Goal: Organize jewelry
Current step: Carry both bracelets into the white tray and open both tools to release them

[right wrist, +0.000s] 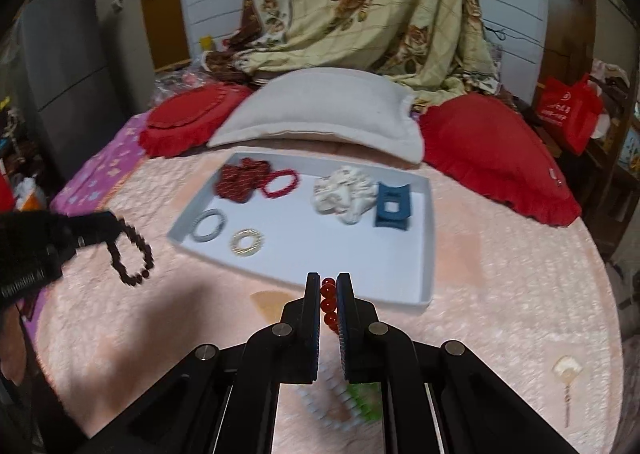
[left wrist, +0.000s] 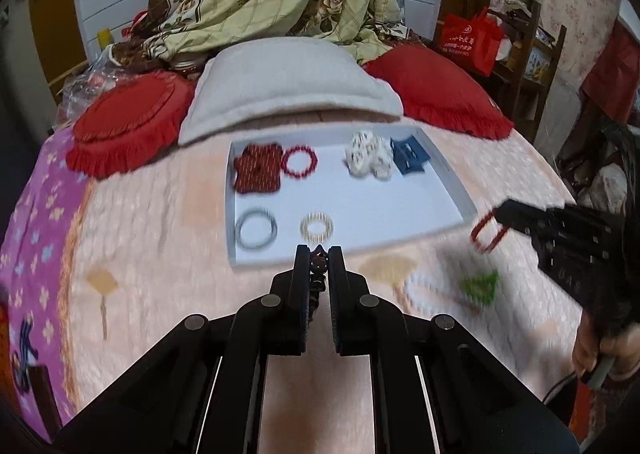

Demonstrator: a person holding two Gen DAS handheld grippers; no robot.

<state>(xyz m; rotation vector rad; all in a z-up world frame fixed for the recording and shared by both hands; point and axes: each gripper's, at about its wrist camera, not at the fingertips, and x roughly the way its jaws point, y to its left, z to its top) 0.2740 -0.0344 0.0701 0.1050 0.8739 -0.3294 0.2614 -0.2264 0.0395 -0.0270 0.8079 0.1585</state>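
Left wrist view. The left gripper (left wrist: 319, 254) is clamped on a dark bead bracelet (left wrist: 319, 274), held above the pink bedspread (left wrist: 160, 254) just short of the near rim of the white tray (left wrist: 456, 190). In the tray: a dark red scrunchie (left wrist: 256, 170) touching a red bead bracelet (left wrist: 299, 162), a white scrunchie (left wrist: 368, 160) against a blue hair claw (left wrist: 409, 155), and nearer, a grey bangle (left wrist: 256, 229) beside a pale gold ring-shaped piece (left wrist: 317, 227). To the right the right gripper (left wrist: 502, 216) pinches a bright red bracelet (left wrist: 488, 233) off the tray's right corner. A green bead piece (left wrist: 480, 286) and a pale bead strand (left wrist: 420, 294) lie on the bedspread below it; blurred.

Right wrist view. The right gripper (right wrist: 329, 284) is closed on the bright red bracelet (right wrist: 328, 300), near the tray's (right wrist: 424, 278) front edge. The left gripper (right wrist: 102, 228) is at far left, with the dark bead bracelet (right wrist: 132, 254) dangling from it in a loop over the bedspread (right wrist: 500, 314). The green bead piece (right wrist: 366, 402) and pale bead strand (right wrist: 324, 410) lie under the right gripper. A white pillow (right wrist: 320, 110) and a red cushion (right wrist: 492, 154) sit behind the tray.
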